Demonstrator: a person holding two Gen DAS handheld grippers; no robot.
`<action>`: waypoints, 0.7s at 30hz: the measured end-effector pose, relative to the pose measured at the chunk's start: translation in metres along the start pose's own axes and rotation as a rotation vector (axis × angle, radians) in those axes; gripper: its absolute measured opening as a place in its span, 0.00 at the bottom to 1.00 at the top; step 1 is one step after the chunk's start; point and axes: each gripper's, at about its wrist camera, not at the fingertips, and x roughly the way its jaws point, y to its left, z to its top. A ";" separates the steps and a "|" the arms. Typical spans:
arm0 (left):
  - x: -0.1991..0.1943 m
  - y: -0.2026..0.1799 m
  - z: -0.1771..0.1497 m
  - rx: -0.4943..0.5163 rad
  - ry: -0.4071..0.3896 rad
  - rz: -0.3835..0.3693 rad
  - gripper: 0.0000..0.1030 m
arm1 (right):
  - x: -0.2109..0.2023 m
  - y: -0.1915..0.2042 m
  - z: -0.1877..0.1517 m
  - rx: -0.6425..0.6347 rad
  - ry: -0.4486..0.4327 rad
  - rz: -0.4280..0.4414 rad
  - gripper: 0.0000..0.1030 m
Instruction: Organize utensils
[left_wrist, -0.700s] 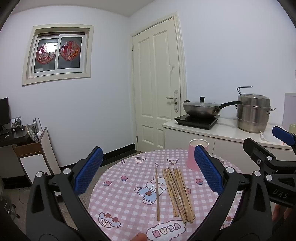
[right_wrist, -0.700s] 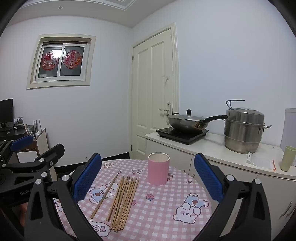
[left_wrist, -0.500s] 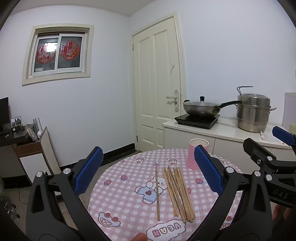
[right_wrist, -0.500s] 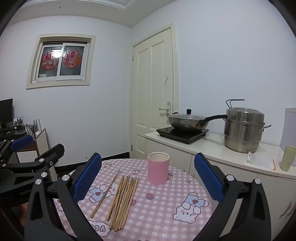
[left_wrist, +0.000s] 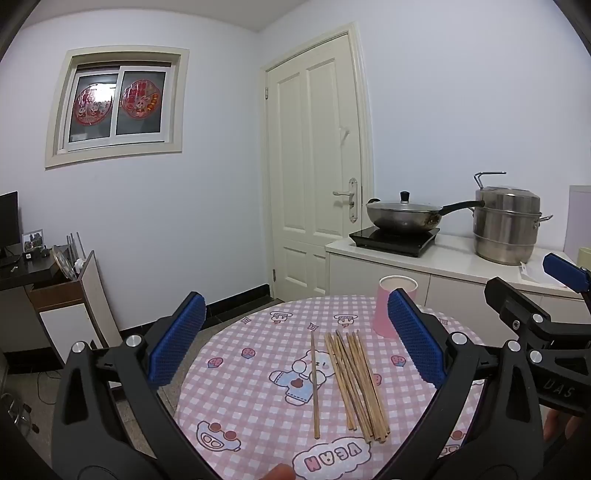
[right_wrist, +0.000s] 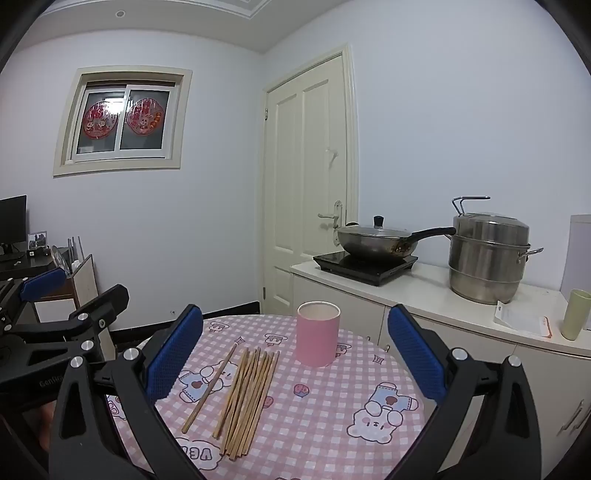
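Several wooden chopsticks (left_wrist: 356, 380) lie side by side on a round table with a pink checked cloth (left_wrist: 258, 384); one chopstick (left_wrist: 314, 384) lies apart on their left. A pink cup (left_wrist: 391, 308) stands upright behind them. They also show in the right wrist view: the chopsticks (right_wrist: 251, 395), the single one (right_wrist: 210, 387) and the cup (right_wrist: 317, 334). My left gripper (left_wrist: 295, 350) is open and empty above the table's near side. My right gripper (right_wrist: 295, 358) is open and empty, to the right of the left one.
A white counter (right_wrist: 424, 295) behind the table holds an induction hob with a lidded wok (right_wrist: 376, 242), a steel steamer pot (right_wrist: 487, 254), a paper and a green cup (right_wrist: 574, 314). A closed door (left_wrist: 314, 166) is behind. A cabinet (left_wrist: 62, 295) stands at the left.
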 end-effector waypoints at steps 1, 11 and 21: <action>0.000 0.000 0.000 -0.001 0.000 -0.001 0.94 | 0.000 0.000 0.000 0.000 0.001 0.000 0.94; 0.000 0.003 -0.002 -0.004 0.004 0.000 0.94 | -0.001 0.003 0.000 -0.001 0.000 -0.001 0.94; 0.001 0.003 -0.001 -0.009 0.005 -0.003 0.94 | 0.000 0.004 0.002 -0.005 -0.004 0.003 0.94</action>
